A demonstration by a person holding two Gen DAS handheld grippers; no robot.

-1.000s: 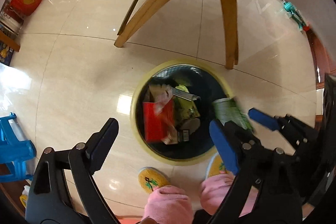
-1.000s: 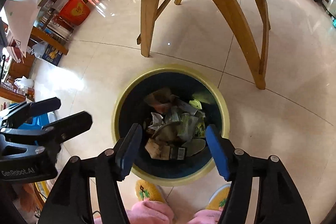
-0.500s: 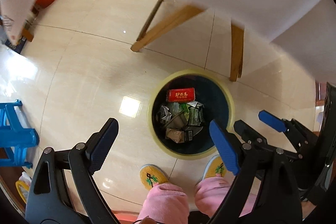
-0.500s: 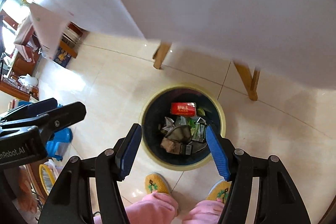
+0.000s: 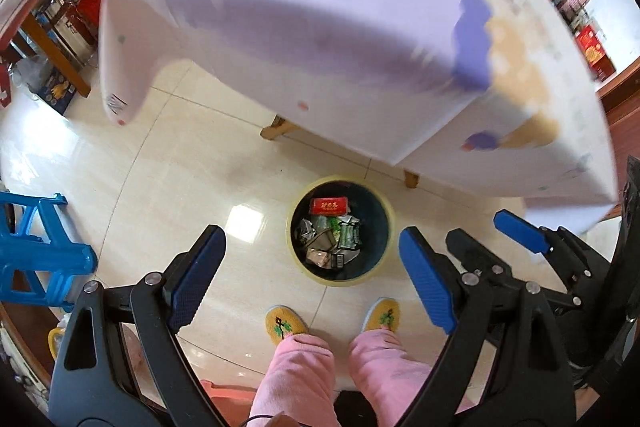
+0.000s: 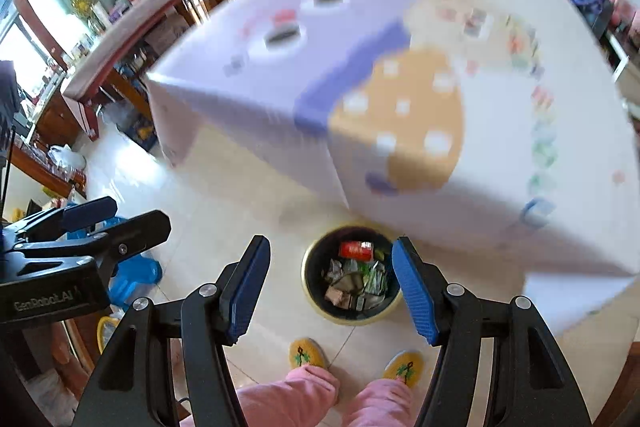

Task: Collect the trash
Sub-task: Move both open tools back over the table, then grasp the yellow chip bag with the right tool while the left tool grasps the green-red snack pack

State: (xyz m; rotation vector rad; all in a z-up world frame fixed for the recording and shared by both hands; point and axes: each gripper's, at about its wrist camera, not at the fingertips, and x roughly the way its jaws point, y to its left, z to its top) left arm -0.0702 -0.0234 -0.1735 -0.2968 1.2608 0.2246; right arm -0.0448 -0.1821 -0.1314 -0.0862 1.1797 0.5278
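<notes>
Left wrist view: both grippers empty, high above the trash bin.

Left gripper point(image 5: 312, 279): fingers apart, nothing between them; a second ago it hung close over the bin, now well above it. Right gripper point(image 6: 332, 287): fingers apart, empty, likewise risen. Trash bin point(image 5: 294, 255): yellow-rimmed, on the tiled floor point(image 5: 168, 179) at 12 o'clock from the person's yellow slippers point(image 5: 284, 323); smaller in view than before. Trash point(image 5: 330, 235): wrappers in the bin, red packet point(image 5: 329, 205) on top at 12 o'clock, earlier mid-fall. Table point(image 5: 320, 39): cloth-covered top at 12 o'clock of the bin, previously only legs visible. Blue stool point(image 5: 36, 259): at 9 o'clock.
</notes>
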